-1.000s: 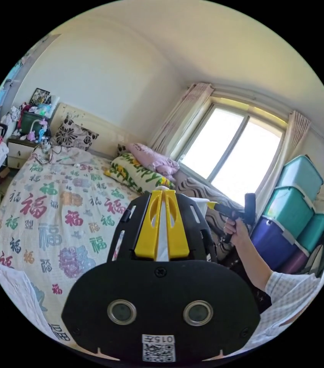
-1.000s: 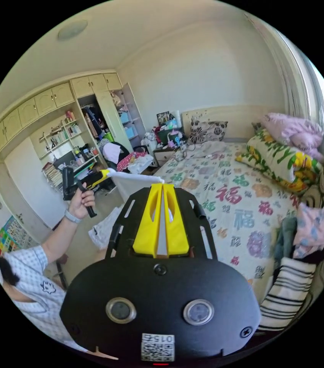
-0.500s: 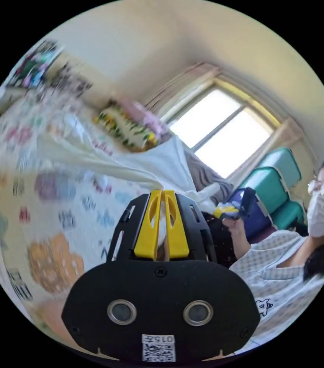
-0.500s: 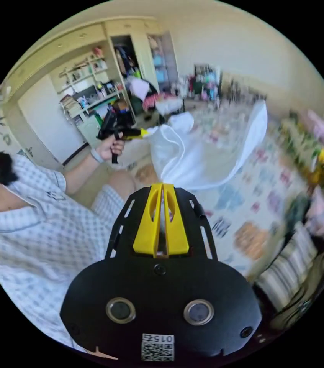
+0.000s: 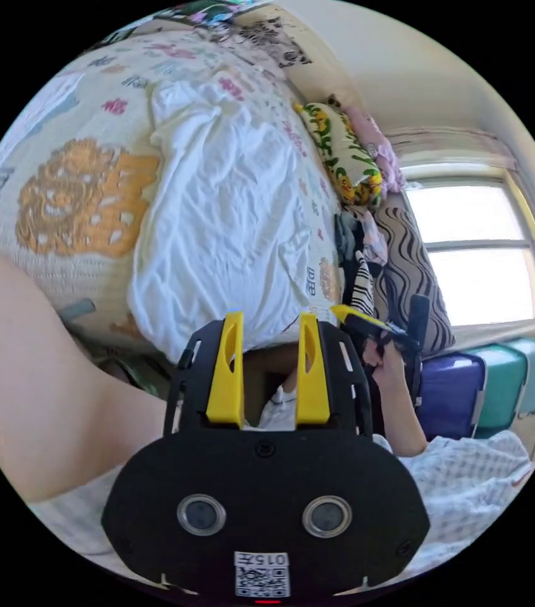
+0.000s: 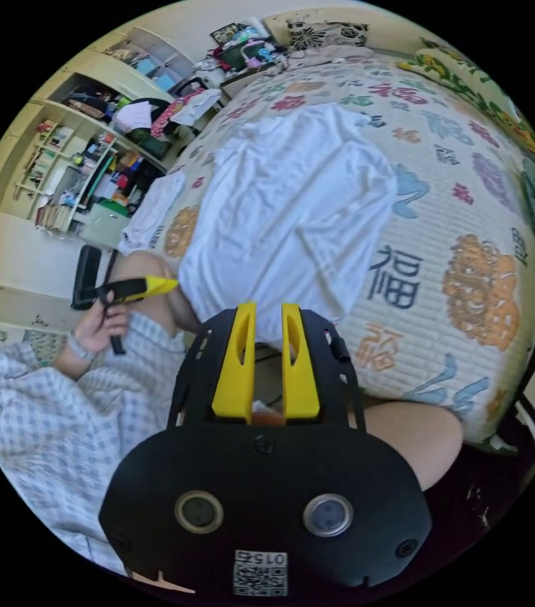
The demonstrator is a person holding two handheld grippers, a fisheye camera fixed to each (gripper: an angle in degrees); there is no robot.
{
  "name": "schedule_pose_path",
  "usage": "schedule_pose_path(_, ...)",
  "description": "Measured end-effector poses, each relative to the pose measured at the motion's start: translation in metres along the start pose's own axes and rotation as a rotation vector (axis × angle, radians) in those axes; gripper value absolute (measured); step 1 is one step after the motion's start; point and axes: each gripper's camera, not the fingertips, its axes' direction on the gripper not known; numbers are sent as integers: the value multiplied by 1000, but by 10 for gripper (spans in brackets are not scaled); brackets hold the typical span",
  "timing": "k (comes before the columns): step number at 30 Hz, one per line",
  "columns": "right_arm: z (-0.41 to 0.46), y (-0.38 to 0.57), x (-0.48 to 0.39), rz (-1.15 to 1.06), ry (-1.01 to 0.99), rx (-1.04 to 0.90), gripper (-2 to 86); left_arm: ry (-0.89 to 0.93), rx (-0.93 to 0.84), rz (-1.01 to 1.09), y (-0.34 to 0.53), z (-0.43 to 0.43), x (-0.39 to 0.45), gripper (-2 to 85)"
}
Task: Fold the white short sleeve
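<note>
- The white short-sleeved cotton shirt (image 5: 217,208) (image 6: 293,215) lies spread and wrinkled on the bed's quilted cover printed with coloured characters (image 5: 78,196) (image 6: 463,208), its hem at the near edge.
- The left tongs (image 5: 270,319) are parted and empty, just short of that hem.
- The right tongs (image 6: 267,311) are likewise apart, gripping nothing, beside the hem.
- Each yellow-tipped tool appears in the other's view, off the near edge.

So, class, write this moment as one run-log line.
stage: shirt laid out | white short sleeve shirt: flat on bed, unfolded | left gripper: open, empty | right gripper: open, empty
</note>
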Motion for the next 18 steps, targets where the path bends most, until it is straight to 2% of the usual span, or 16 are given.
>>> schedule_pose_path(2,2,-20,16,9,16,0,111,18,-38,-76,3,25,-3,119)
schedule_pose_path(5,11,-56,42,70,-8,-16,139,-201,-34,-38,2,44,4,121)
schedule_pose_path(7,22,-79,59,129,-7,-45,145,-381,49,-10,0,33,7,125)
schedule_pose_path(10,40,-93,74,178,-33,-112,142,-493,141,2,-7,17,6,137)
schedule_pose_path(12,42,-94,81,203,15,-126,109,-490,117,-75,-15,17,-10,145)
schedule_pose_path(14,36,-90,90,227,74,-126,18,-495,97,-169,-20,19,-30,153)
schedule_pose_path(18,-8,-65,123,267,-80,-38,0,-494,-34,-284,-39,30,-63,169)
